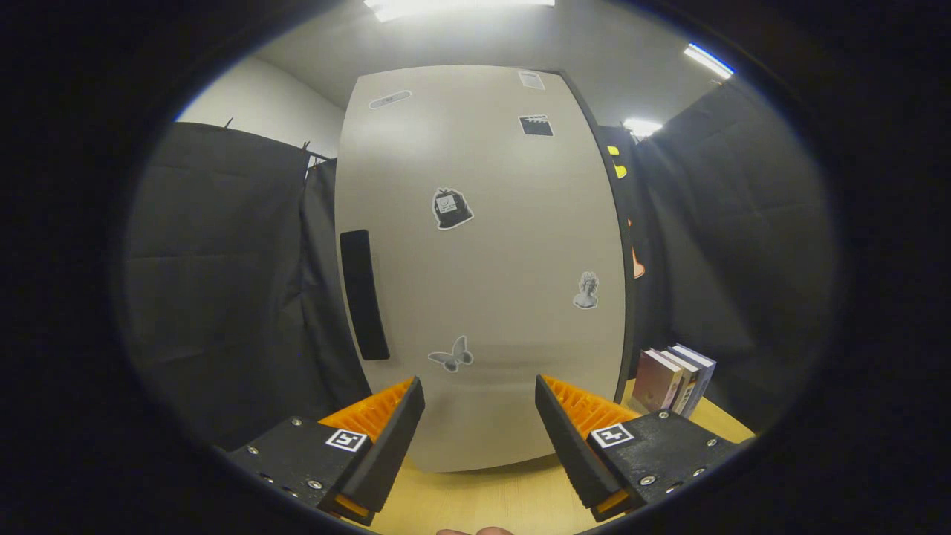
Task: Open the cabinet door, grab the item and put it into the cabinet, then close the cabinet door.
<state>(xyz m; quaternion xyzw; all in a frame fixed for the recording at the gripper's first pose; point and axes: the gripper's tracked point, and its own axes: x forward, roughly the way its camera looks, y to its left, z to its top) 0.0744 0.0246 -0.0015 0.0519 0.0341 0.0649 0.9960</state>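
Straight ahead of the fingers, at twelve o'clock from the gripper (480, 416), the cabinet door (483, 260) is standing shut, its pale face taking up the middle of the scene. The dark vertical handle (363, 294) is sitting near the door's left edge, at about eleven o'clock from the gripper, beyond the left finger and well apart from it. Several stickers are showing on the door: a butterfly (452, 354) just beyond the gap between the fingers, a bust (586, 290) at one o'clock, a dark bag shape (450, 208) higher up.

The gripper is hanging wide open, holding nothing, both fingers clear of the door and hovering above the wooden tabletop (505, 498).

The books (672, 380), a small upright row, are standing on the tabletop at about two o'clock from the gripper, just beside the cabinet's right edge and beyond the right finger, not touching it.

Black cloth (223, 282) is hanging on both sides of the cabinet. Ceiling lights (709, 61) are glowing above.
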